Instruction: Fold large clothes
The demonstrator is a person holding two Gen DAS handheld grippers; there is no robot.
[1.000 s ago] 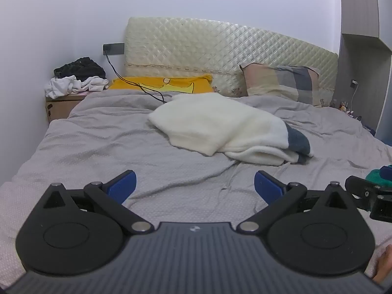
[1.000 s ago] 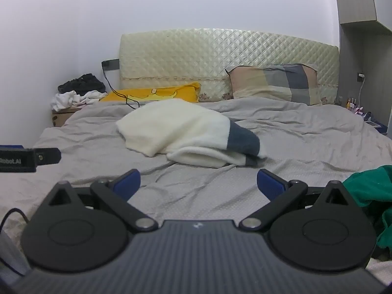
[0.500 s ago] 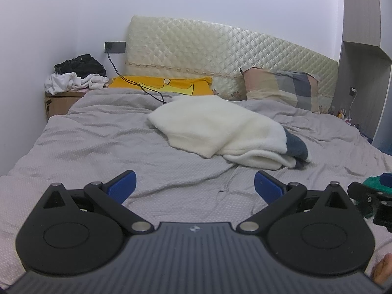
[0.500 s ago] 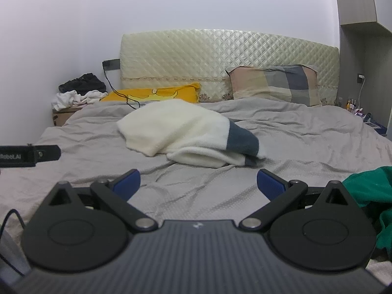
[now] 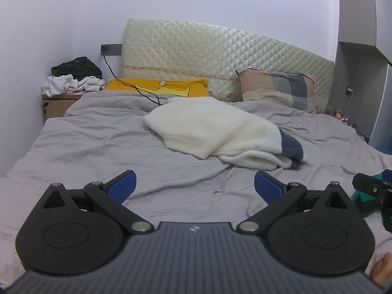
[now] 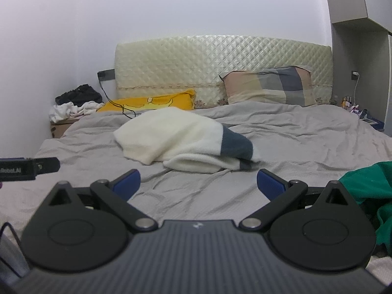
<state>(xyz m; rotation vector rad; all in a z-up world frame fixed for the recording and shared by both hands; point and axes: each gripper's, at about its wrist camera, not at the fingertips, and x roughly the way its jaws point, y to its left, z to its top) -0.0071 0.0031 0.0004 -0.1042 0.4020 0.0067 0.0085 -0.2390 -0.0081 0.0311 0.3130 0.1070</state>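
Observation:
A cream fleece garment (image 5: 215, 127) (image 6: 176, 137) with a dark blue band lies folded in a loose heap in the middle of the grey bed (image 5: 98, 142) (image 6: 306, 142). A green garment (image 6: 367, 186) (image 5: 362, 197) lies crumpled at the bed's right near edge. My left gripper (image 5: 194, 186) hovers open above the bedsheet, short of the cream garment, with nothing between its blue pads. The right gripper (image 6: 198, 183) is likewise open and empty, with the green garment just to its right.
A quilted headboard (image 5: 220, 49), a yellow pillow (image 5: 159, 88) with a black cable across it, and a checked pillow (image 5: 276, 88) stand at the bed's far end. A bedside box (image 5: 56, 100) on the left carries black and white clothes. A grey cabinet (image 5: 355, 49) rises at the right.
Both views shift only slightly; the left gripper has tilted a little upward. Both grippers stay open and the garments have not moved.

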